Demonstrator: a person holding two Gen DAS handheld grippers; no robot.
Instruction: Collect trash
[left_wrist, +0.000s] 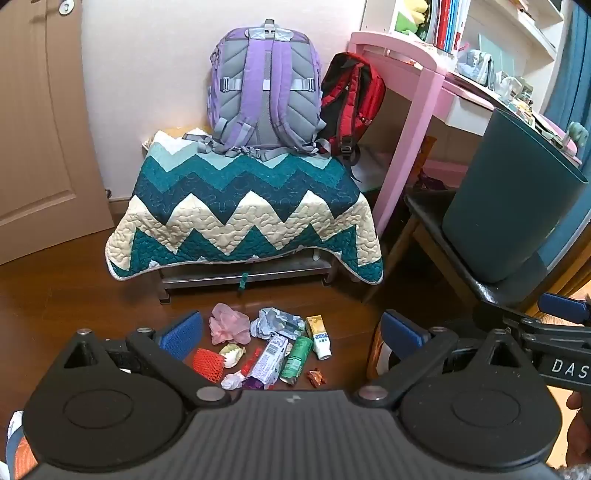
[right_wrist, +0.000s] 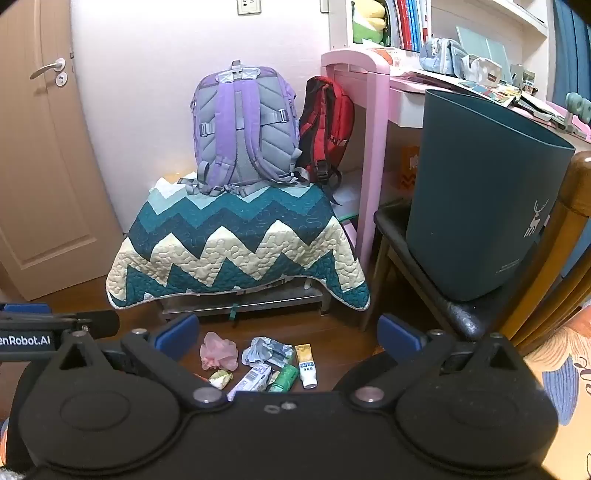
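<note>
Dark wooden floor (left_wrist: 74, 295) runs beneath a bench draped in a zigzag quilt (left_wrist: 243, 210), a purple backpack (left_wrist: 264, 88) standing on top. From the left wrist, the left gripper (left_wrist: 291, 332) hovers with fingers (left_wrist: 181, 334) spread wide, the trash pile (left_wrist: 269, 350) lying on the floor between and just beyond them. A teal bin (left_wrist: 513, 199) sits on a chair, right.

From the right wrist, the right gripper (right_wrist: 288, 334) likewise holds its fingers (right_wrist: 177, 336) wide and empty above the trash pile (right_wrist: 266, 363), the teal bin (right_wrist: 484, 195) near, beside a pink desk (right_wrist: 369, 110).
</note>
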